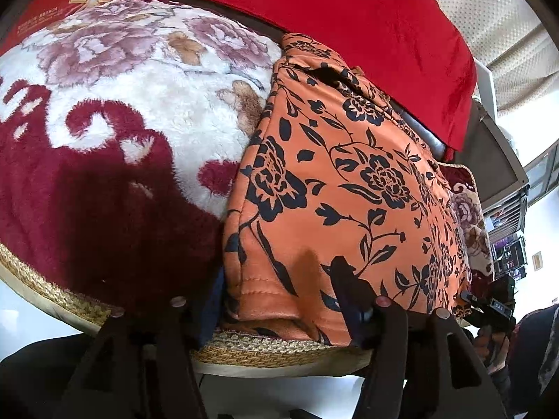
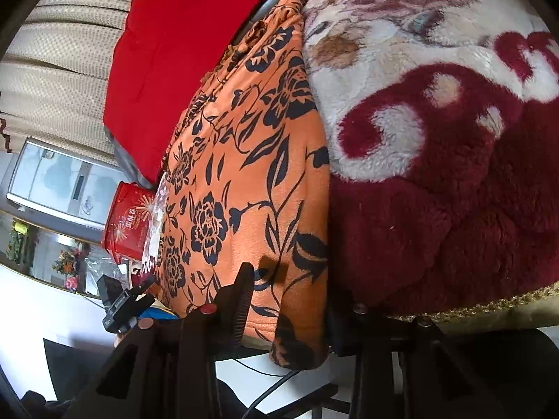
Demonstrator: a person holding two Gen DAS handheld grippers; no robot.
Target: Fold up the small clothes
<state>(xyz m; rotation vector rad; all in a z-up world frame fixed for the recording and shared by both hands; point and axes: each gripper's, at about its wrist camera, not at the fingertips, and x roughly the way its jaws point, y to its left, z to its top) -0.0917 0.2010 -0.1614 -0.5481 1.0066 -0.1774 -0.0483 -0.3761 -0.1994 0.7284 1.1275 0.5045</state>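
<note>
Left hand-held gripper: jaws stand apart. One finger lies on top of the orange garment near its hem; the other finger sits low at the garment's left edge, mostly hidden in shadow beside a dark blue scrap of cloth. The hem lies between the jaws, but no pinch on it shows.

Right hand-held gripper: jaws part way apart. One ribbed finger rests on the garment's top near the hem; the other finger is down at the fold's right edge, largely in shadow. The garment's near corner sits between them. Whether the pads press on it I cannot tell.

Orange garment: black flower print, folded into a long strip, lying on a plush blanket of cream and dark red with pink blooms. Its near end hangs slightly over the blanket's woven trim.

Beyond: a red cushion behind the garment's far end, a red tin to one side, beige curtain at the back. A white floor lies below.

In each view the other hand-held gripper shows small at the edge.
</note>
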